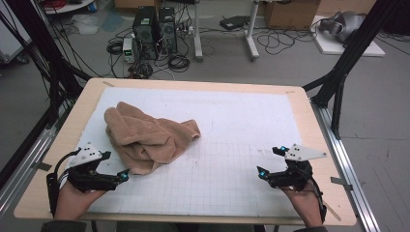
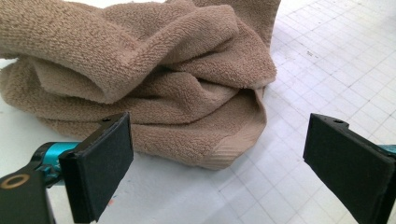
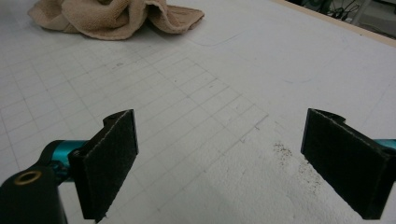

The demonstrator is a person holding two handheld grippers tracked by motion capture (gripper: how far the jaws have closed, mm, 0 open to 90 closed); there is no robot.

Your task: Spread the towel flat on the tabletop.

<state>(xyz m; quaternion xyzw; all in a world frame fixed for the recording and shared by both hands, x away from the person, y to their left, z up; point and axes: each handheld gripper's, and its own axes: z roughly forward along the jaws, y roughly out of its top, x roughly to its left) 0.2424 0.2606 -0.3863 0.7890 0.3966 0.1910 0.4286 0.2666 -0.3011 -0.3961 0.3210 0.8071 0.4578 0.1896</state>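
Left gripper: my jaws stand apart, towel just ahead, untouched
Right gripper: my jaws apart over bare mat

1. Towel – tan terry cloth, looped and fuzzy, matt; one flat-woven ribbed band along its hem.
2. Left gripper – matt black pads with a fine, slightly rough face (like dense foam or rubber); glossy teal metal behind them and a brass-coloured ring.
3. Right gripper – the same grainy black pads; a smooth pale grey plate on top.
4. Mat – white, matt, printed with a thin grid; scuffed and speckled dark in one patch.
5. Table – pale wood rim, smooth with a dull sheen.
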